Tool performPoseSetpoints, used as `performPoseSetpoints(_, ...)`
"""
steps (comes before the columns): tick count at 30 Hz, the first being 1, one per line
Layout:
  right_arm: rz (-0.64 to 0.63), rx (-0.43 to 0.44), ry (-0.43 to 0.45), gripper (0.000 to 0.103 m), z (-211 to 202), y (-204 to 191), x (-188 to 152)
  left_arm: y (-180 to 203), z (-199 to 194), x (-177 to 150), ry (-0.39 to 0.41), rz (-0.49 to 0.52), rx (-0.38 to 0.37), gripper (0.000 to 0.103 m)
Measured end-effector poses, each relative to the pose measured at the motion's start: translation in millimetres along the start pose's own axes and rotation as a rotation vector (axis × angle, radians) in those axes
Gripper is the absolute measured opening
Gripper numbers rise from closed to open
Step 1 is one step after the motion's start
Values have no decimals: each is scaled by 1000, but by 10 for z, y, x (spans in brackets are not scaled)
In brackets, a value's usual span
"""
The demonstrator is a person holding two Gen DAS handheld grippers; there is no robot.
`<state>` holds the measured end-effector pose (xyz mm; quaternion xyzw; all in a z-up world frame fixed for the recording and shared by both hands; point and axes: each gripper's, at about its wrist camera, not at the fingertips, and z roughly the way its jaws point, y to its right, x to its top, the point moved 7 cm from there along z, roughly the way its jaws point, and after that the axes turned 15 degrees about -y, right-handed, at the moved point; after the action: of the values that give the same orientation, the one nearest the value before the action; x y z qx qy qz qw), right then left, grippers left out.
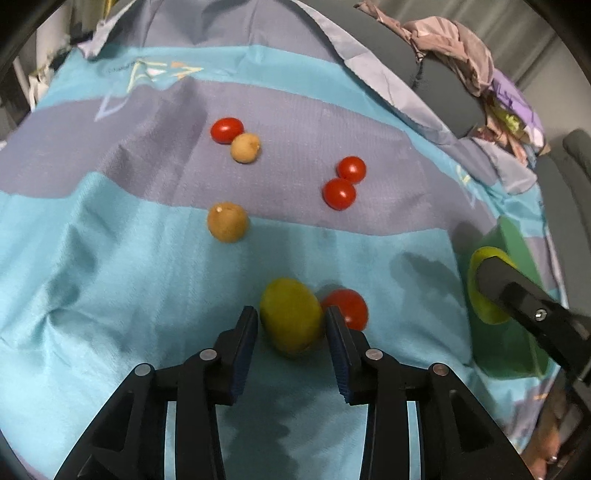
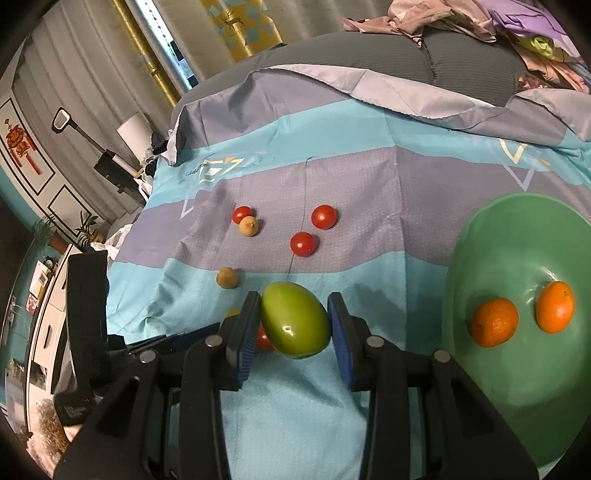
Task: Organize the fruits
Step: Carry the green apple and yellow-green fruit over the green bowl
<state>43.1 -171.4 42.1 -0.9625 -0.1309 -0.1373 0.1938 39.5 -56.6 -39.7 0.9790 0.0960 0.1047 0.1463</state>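
In the left wrist view, my left gripper [image 1: 291,332] is open over the blue-grey cloth [image 1: 110,277], with a blurred yellow-green fruit [image 1: 290,314] between its fingertips and a sliver of cloth showing beside the left pad. A red tomato [image 1: 347,308] lies just behind the right finger. My right gripper [image 2: 295,328] is shut on a green oval fruit [image 2: 295,325], held above the cloth left of the green plate [image 2: 517,387]. Two oranges [image 2: 493,323] [image 2: 556,306] lie on that plate. Farther out lie three tomatoes [image 1: 227,130] [image 1: 351,169] [image 1: 339,194] and two brown fruits [image 1: 245,147] [image 1: 227,221].
The right gripper [image 1: 487,284] with its fruit shows at the right edge of the left wrist view, in front of the plate [image 1: 517,350]. A grey cushion [image 2: 424,48] with piled clothes [image 2: 480,18] lies behind the cloth. A cabinet [image 2: 48,295] stands off the cloth's left edge.
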Motion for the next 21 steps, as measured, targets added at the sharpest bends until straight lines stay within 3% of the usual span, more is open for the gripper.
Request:
performPoseSetpoints(5,1,2,8,38,-24,6,5,-11,-22,-4,13,-2,28,36)
performPoseSetpoints(9,7,6,32,38,-118,24,3,93,-242,15,91,39,66,36)
performPoseSetpoints(14,29,7,80,38,-328,126,12,374,-564,34,185,109,51,36)
performPoseSetpoints(21,94,-2,141,38,-622,430,0,909,-599,84,221,209,20,36)
